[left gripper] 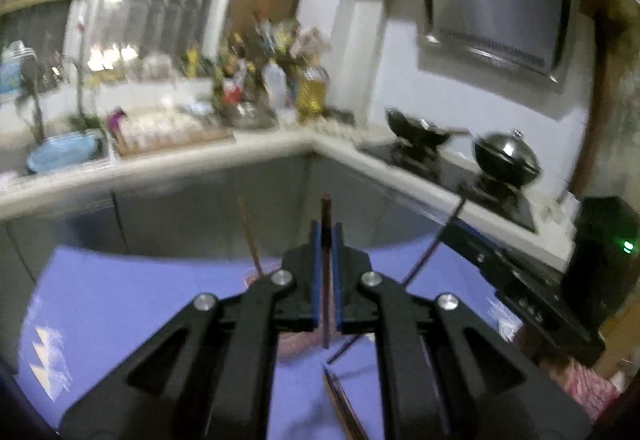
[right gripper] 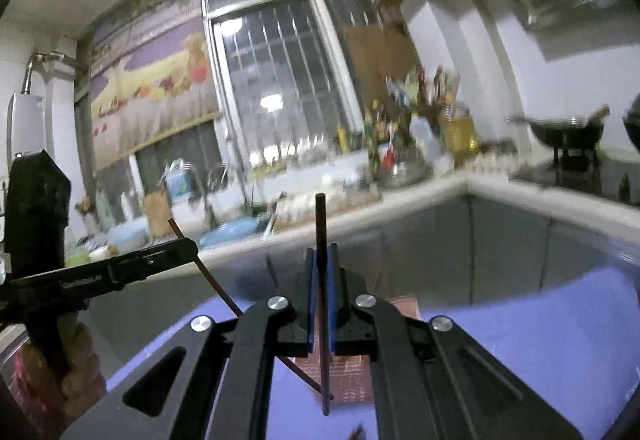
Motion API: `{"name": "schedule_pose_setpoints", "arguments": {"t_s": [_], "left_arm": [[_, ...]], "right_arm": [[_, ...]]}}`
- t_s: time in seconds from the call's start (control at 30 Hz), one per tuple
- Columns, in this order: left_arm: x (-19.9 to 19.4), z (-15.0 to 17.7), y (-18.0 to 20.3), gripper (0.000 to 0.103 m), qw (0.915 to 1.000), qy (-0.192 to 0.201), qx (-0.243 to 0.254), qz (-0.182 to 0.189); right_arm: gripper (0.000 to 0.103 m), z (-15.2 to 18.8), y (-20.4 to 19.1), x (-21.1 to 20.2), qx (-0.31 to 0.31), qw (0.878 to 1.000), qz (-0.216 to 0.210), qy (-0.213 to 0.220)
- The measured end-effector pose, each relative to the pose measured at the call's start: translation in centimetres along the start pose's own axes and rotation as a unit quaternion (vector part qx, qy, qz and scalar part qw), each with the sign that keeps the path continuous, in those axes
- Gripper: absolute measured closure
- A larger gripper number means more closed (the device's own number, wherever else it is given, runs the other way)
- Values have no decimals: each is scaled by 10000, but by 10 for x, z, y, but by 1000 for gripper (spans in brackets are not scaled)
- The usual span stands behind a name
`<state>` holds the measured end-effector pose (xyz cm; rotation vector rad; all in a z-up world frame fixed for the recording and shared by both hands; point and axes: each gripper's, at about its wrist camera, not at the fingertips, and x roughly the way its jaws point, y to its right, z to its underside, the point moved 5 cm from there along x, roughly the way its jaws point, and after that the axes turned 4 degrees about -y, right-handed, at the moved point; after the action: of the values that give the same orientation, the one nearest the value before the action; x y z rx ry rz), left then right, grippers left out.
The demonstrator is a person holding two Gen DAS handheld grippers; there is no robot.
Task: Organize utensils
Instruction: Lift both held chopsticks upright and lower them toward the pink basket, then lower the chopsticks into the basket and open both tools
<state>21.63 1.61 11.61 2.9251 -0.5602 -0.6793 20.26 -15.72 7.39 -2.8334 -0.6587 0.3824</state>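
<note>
Left gripper [left gripper: 326, 240]: clamping a brown chopstick [left gripper: 326, 280] upright over the purple table [left gripper: 120, 304].
Right gripper [right gripper: 320, 264]: pinching a dark chopstick [right gripper: 322, 304], likewise raised.
Advice: judging them a pair, aligning the tips before lowering both together would be wise.

The left claw [left gripper: 327, 240] is held with its blue-padded fingers [left gripper: 316, 272] pressed nearly together, a thin dark stick clamped upright between them. The right claw [right gripper: 321, 264] is likewise closed, its fingers [right gripper: 310, 300] narrowly parted around a dark stick. Both are raised and pointed roughly level. In the right wrist view, the left claw [right gripper: 188, 246] is seen side-on.
</note>
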Motion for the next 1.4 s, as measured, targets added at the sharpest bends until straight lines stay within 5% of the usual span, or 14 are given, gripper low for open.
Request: {"name": "schedule_pose_setpoints", "arguments": {"t_s": [0.13, 0.33, 0.8, 1.07, 1.1, 1.17, 1.27, 1.33, 1.4], "left_arm": [[23, -22, -5, 98, 9979, 273, 202, -544], [74, 3, -15, 98, 9968, -213, 241, -725], [107, 39, -21, 98, 9943, -607, 285, -832], [104, 42, -33, 98, 9929, -699, 70, -961], [100, 41, -34, 96, 9931, -668, 34, -963], [85, 38, -34, 72, 9940, -490, -53, -974], [56, 33, -34, 58, 9944, -71, -223, -1032], [40, 28, -35, 57, 9943, 98, -322, -1008], [19, 25, -35, 57, 9941, 259, -455, -950]], "right_arm": [[98, -13, 2, 30, -107, 9996, 158, 208], [98, -11, 5, 47, -349, 9971, 423, 536], [98, -28, -2, 79, -375, 9981, 307, 393], [98, 10, 7, 96, -252, 9988, 414, -88], [97, 18, 9, 97, -206, 9987, 429, -174], [96, 35, 13, 100, -99, 9982, 383, -444], [80, 48, 15, 97, -62, 9970, 405, -653], [56, 47, 14, 86, -20, 9973, 449, -572], [56, 43, 12, 74, -7, 9979, 465, -439]]}}
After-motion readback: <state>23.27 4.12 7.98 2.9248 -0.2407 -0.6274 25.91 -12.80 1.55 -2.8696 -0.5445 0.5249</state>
